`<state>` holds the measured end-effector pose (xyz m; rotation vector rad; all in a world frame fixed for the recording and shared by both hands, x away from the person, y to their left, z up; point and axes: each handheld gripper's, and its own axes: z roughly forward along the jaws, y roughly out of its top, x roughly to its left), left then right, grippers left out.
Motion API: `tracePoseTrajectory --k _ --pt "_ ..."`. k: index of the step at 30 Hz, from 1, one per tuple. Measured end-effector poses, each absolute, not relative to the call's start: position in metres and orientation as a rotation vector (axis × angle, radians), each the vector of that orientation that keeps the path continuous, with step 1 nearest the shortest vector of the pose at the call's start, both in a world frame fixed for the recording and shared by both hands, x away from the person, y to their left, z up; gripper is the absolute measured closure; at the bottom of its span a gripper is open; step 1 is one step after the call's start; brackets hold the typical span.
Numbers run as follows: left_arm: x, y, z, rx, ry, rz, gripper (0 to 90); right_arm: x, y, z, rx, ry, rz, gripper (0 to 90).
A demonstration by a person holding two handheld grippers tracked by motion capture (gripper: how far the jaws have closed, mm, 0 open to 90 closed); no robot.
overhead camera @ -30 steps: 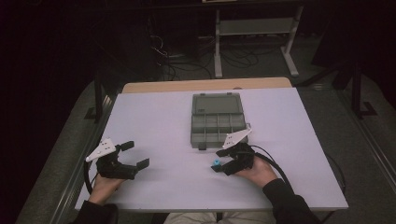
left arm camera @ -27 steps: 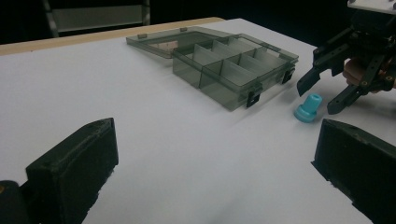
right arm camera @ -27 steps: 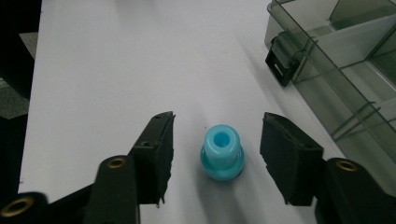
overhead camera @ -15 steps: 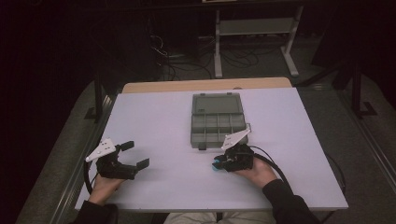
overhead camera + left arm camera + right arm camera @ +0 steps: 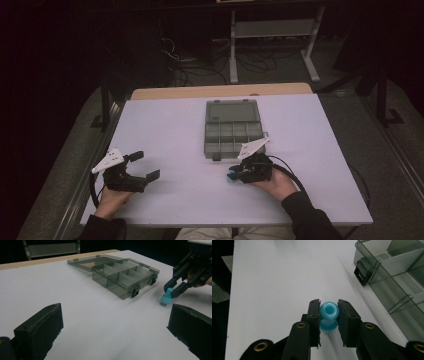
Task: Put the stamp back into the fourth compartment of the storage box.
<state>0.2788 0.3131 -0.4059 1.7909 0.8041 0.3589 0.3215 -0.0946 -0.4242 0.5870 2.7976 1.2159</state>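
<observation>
Your right gripper (image 5: pixel 329 315) had just closed, clamped on blue spool (image 5: pixel 328 312), organizer box (image 5: pixel 232 130) at its one o'clock, your left gripper (image 5: pixel 141 166) jaws apart, no readable writing

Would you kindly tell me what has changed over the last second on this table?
The right gripper has just closed its jaws on the blue spool-shaped piece, which still rests on the table. The left gripper stays open and idle, and the open compartment box has not moved.
</observation>
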Motion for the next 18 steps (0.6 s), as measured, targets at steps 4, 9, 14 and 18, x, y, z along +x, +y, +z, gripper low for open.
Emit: tracePoseTrajectory --k 4,9,14,18 --pt "0.279 0.313 -0.406 1.79 0.805 0.359 0.0 0.321 -0.094 -0.42 0.58 2.799 1.214 71.8" --pt "0.279 0.313 -0.406 1.79 0.805 0.358 0.0 0.322 -0.097 -0.412 0.577 2.782 1.223 71.8" --pt "0.279 0.313 -0.406 1.792 0.804 0.357 0.0 0.323 -0.1 -0.404 0.579 2.771 1.238 71.8" --pt "0.279 0.313 -0.406 1.791 0.804 0.357 0.0 0.324 -0.101 -0.399 0.576 2.766 1.25 71.8"
